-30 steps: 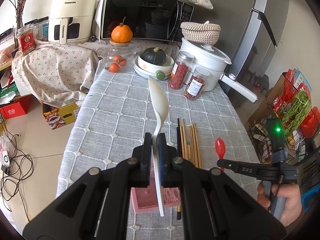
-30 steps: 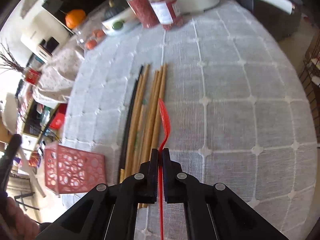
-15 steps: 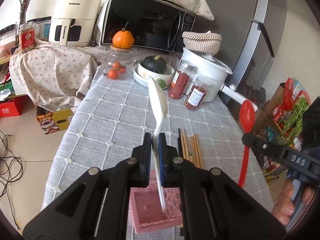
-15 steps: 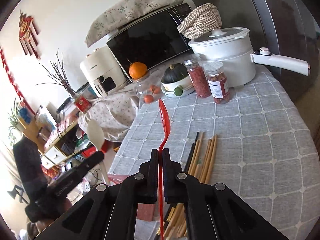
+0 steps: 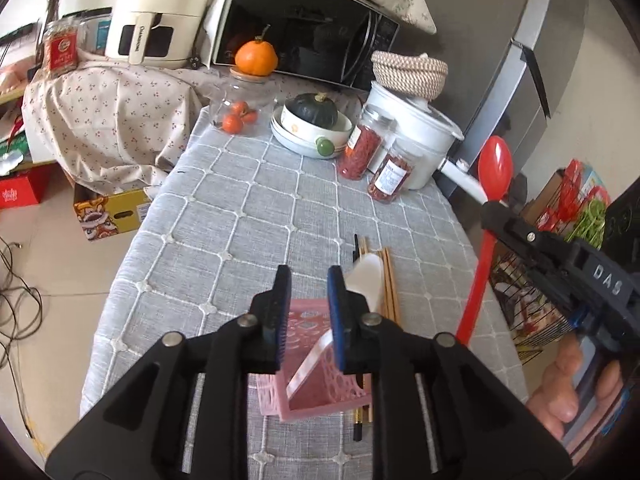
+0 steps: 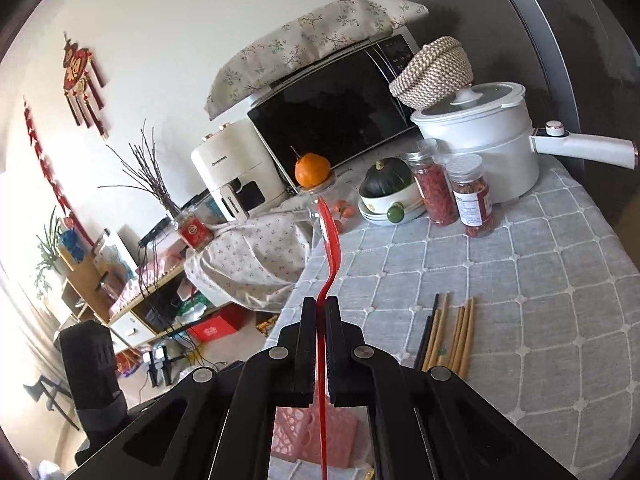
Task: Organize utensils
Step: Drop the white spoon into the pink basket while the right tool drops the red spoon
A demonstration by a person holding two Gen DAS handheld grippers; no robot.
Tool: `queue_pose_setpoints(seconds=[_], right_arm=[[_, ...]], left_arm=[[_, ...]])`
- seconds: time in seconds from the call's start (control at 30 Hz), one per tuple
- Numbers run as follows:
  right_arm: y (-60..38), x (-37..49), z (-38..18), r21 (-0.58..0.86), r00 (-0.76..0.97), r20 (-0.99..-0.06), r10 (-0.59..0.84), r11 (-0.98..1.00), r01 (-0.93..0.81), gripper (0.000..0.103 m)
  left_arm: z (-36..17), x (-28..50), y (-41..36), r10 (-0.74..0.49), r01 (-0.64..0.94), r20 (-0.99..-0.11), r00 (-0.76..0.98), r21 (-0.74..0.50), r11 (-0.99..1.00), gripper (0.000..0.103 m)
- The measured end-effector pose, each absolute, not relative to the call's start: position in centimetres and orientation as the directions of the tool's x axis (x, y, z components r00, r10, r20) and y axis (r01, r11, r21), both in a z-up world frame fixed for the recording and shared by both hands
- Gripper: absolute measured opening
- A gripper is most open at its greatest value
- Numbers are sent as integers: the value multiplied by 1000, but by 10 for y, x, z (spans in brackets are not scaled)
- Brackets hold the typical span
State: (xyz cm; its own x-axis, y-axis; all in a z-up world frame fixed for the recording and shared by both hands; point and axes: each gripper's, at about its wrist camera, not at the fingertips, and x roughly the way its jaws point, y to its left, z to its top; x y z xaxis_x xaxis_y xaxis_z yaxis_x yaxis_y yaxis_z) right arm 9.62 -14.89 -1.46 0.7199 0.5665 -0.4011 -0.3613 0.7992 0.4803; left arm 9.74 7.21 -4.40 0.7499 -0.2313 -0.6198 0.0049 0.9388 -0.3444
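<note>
My left gripper [image 5: 307, 280] is open and empty above the pink perforated basket [image 5: 310, 390]. The white spoon [image 5: 365, 282] leans in the basket, bowl up, just right of the right finger. My right gripper [image 6: 320, 308] is shut on the red spoon [image 6: 330, 248] and holds it upright above the table's near edge; the red spoon also shows in the left wrist view [image 5: 494, 166], right of the basket. Wooden and black chopsticks [image 6: 452, 334] lie on the grey tablecloth, partly hidden behind the basket in the left wrist view [image 5: 388, 280].
At the table's far end stand two spice jars [image 5: 390, 180], a white pot [image 5: 416, 136], a bowl with a dark squash [image 5: 314, 114] and a glass jar of small tomatoes [image 5: 238, 118]. A microwave [image 5: 296, 28] is behind. A wire rack [image 5: 532, 300] stands right of the table.
My left gripper has opened and let go of the white spoon, which now leans in the pink basket. My right gripper has brought the red spoon closer to the basket.
</note>
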Motion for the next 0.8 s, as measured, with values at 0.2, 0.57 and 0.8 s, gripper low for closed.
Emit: queue_pose_setpoints(seconds=[0.2, 0.57, 0.8], right_arm=[[-116, 94, -7, 463, 740, -337, 582, 787, -408, 4], [-67, 100, -31, 349, 747, -362, 558, 824, -446, 5], [-55, 114, -52, 348, 609, -545, 576, 816, -462, 10]], left_arm=[[-46, 101, 92, -203, -84, -670, 714, -370, 925, 32], [-58, 102, 119, -236, -150, -706, 668, -438, 886, 33], [-51, 101, 114, -267, -114, -696, 667, -449, 886, 33]])
